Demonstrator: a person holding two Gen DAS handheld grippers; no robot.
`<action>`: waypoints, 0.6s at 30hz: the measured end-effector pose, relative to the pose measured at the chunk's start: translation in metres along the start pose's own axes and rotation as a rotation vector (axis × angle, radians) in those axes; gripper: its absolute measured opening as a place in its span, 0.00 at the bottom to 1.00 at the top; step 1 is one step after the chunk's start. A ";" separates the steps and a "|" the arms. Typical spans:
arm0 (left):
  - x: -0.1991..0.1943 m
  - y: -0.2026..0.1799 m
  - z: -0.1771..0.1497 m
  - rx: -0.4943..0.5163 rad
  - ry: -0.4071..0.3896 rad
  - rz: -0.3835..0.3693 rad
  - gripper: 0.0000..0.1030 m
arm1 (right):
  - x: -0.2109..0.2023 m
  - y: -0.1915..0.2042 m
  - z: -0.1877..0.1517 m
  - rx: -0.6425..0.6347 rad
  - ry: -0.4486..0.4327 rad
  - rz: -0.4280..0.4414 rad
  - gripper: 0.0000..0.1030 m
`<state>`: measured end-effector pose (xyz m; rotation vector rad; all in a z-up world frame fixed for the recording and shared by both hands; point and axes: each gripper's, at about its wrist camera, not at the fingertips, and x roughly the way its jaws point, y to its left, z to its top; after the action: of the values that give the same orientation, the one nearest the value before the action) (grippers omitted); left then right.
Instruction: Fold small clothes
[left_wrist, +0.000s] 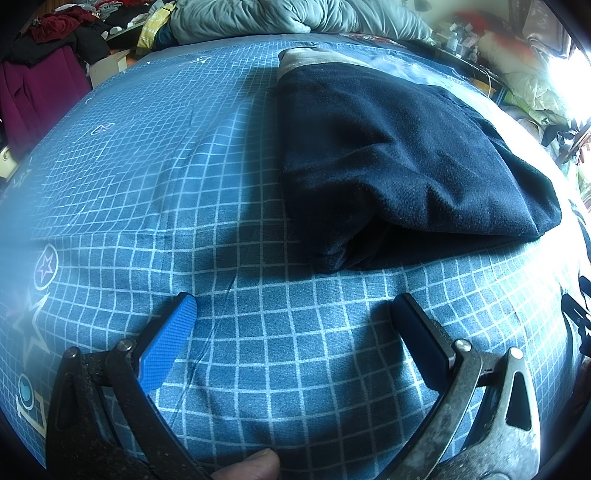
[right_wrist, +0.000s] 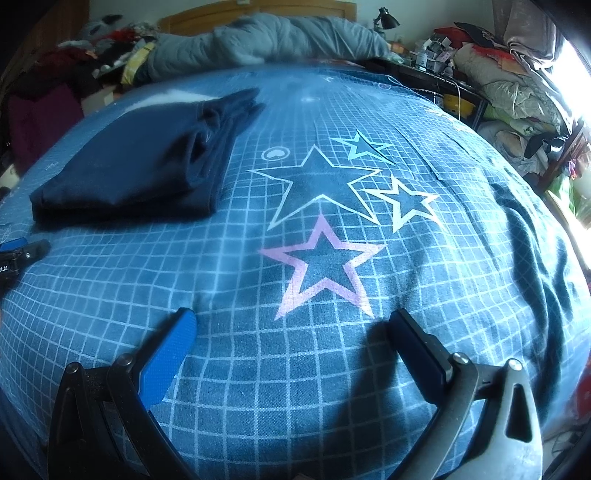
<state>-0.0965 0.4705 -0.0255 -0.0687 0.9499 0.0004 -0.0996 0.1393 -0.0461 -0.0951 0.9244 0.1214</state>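
Note:
A dark navy garment (left_wrist: 399, 155) lies folded in layers on the blue grid-patterned bed sheet (left_wrist: 184, 177), with a pale band at its far end. My left gripper (left_wrist: 295, 314) is open and empty, just short of the garment's near edge. In the right wrist view the same garment (right_wrist: 129, 166) lies at the left. My right gripper (right_wrist: 291, 328) is open and empty over the sheet (right_wrist: 443, 295), to the right of the garment, near a pink star print (right_wrist: 325, 266). The left gripper's tip (right_wrist: 22, 251) shows at the left edge there.
A rumpled grey duvet (right_wrist: 277, 37) lies across the far end of the bed. Piles of clothes (left_wrist: 44, 66) stand at the far left. A cluttered shelf and bundled bedding (right_wrist: 509, 81) line the right side by a bright window.

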 end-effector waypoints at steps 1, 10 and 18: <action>0.000 0.000 0.000 0.000 0.000 0.000 1.00 | 0.000 0.000 0.000 -0.001 0.000 -0.003 1.00; 0.000 0.001 0.000 0.000 0.001 0.000 1.00 | 0.001 0.001 0.001 0.001 -0.001 -0.008 1.00; 0.000 0.001 0.000 -0.007 0.033 0.012 1.00 | 0.001 0.000 0.001 0.000 -0.001 -0.007 1.00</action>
<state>-0.0965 0.4714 -0.0260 -0.0696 0.9832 0.0132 -0.0983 0.1397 -0.0465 -0.0981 0.9225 0.1144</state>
